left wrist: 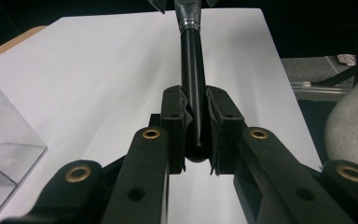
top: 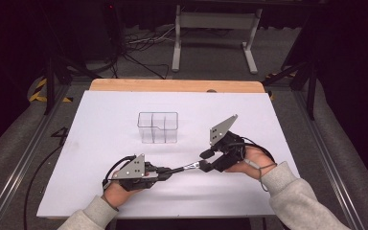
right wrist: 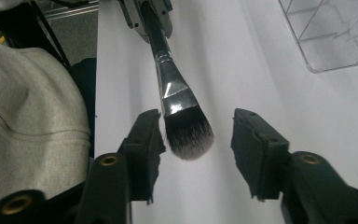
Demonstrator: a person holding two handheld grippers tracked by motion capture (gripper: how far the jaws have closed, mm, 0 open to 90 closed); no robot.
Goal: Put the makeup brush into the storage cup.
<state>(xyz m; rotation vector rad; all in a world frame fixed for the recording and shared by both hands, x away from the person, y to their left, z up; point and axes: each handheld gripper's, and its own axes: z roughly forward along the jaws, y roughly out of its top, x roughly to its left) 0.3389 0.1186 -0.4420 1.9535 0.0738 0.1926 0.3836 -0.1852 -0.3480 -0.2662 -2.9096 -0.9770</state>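
The left gripper [top: 165, 172] is closed on the brush [top: 184, 167] — in the left gripper view its two black pads [left wrist: 173, 122] press the round, glossy black handle [left wrist: 193, 88] from both sides, near the handle's rounded end. The brush lies almost level above the sheet [top: 100, 139], which is white, smooth and matte, and it points from the left gripper toward the right one.

In the right gripper view the brush has three parts: the black handle, then a shiny metal ferrule [right wrist: 172, 91] that becomes flat and wide, then a soft head of bristles [right wrist: 189, 135], dark at the base and pale at the rounded tip. The bristles sit between the jaws of the right gripper [top: 204, 159], close to one pad [right wrist: 144, 140], but the pads do not press them; these jaws stand open.

Behind the grippers, near the middle of the sheet, stands a box [top: 158, 127] of clear hard plastic, rectangular, with thin inner walls that divide it into compartments. I can see nothing inside — the sheet shows through the walls.
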